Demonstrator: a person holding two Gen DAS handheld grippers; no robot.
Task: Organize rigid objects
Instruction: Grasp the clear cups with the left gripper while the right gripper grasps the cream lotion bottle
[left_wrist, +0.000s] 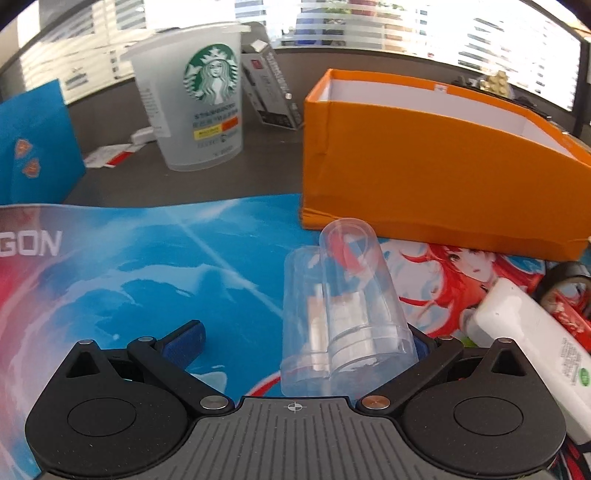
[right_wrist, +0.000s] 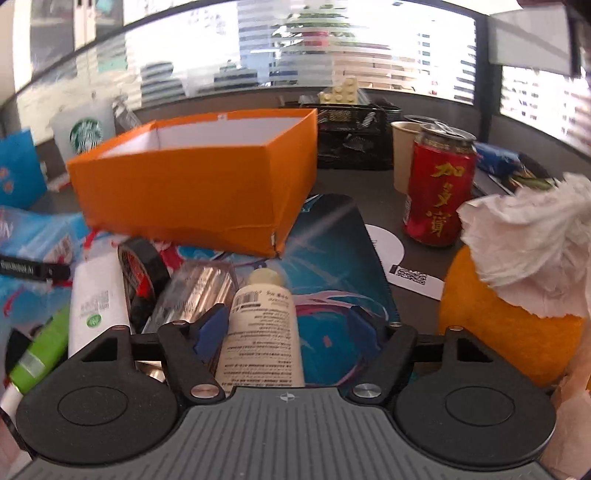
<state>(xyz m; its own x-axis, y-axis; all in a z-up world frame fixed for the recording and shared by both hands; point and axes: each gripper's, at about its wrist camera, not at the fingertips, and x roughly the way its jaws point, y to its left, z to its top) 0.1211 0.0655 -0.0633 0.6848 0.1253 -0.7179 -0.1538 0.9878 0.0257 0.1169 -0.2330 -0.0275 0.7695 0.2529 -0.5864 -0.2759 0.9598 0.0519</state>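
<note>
Clutter covers the printed mat (left_wrist: 147, 266) on my bench, and the orange box (left_wrist: 424, 173) sits open-topped at the mat's far edge, with nothing visible inside from either camera.

My left claw (left_wrist: 308, 334) stands wide apart. A clear plastic cup (left_wrist: 347, 302) lies on its side between the fingers, its rim toward me and resting against the right-hand finger; the left blue pad (left_wrist: 186, 341) is well clear of it, so nothing is gripped. Beyond, a frosted Starbucks cup (left_wrist: 195, 103) stands upright on the dark bench, left of the box.

My right claw (right_wrist: 286, 328) is partly apart, with a cream tube (right_wrist: 264, 332) lying between its fingers, cap pointing away toward the box. The tube lies against the left pad (right_wrist: 210, 332), while the right pad (right_wrist: 364, 328) stands off it, so it is not clamped.

To the left of that tube I see a silvery packet (right_wrist: 192, 291), a roll of black tape (right_wrist: 142, 273), a white bottle (right_wrist: 98, 299) and a green marker (right_wrist: 40, 350). A red can (right_wrist: 437, 192) stands upright to the right, with an orange object (right_wrist: 513, 332) topped by crumpled tissue nearer me.
</note>
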